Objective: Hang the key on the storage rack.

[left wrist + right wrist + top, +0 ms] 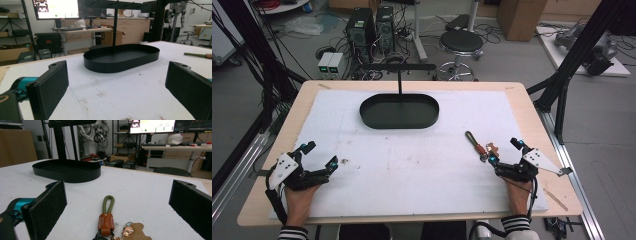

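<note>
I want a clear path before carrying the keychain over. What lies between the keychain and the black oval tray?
Nothing: in the right gripper view, only bare white padding separates the keychain from the black oval tray. The high view agrees.

No text reads clearly: the embossed mark on the brown keychain tab (106, 221) and the monitor (151, 126) writing are too blurred.

Keychain (107, 216): matt olive cord loop, tan leather tab, shiny metal clips. Tray (399, 111): smooth black metal, semi-matt. Mat (412, 160): rough white foam. Table (522, 90): pale wood
</note>
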`<state>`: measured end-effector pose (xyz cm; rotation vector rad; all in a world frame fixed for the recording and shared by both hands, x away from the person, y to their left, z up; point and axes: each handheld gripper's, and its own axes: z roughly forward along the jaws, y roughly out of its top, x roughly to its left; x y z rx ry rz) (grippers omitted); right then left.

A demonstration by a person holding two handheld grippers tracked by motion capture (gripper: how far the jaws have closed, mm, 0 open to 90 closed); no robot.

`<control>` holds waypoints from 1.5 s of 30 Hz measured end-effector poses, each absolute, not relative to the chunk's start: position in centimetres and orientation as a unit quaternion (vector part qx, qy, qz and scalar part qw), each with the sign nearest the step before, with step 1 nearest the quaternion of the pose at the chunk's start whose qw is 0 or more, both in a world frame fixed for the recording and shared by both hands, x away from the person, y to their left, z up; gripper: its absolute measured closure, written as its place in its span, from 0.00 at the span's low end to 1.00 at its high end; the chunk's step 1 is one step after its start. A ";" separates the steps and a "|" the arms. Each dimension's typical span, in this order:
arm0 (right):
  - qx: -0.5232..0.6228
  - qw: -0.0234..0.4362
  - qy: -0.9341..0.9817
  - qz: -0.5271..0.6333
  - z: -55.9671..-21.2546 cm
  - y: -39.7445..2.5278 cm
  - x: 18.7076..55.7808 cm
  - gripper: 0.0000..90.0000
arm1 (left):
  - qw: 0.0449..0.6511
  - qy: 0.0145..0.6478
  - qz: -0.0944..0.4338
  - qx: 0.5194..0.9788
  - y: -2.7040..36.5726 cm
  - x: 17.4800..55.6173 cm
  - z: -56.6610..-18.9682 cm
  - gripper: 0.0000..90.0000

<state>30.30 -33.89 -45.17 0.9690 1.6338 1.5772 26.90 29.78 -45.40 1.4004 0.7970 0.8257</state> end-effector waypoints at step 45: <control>0.359 0.177 0.842 0.362 -37.3 -30.5 38.5 0.01 | 0.617 0.350 0.356 0.609 29.8 27.0 -45.4 0.06</control>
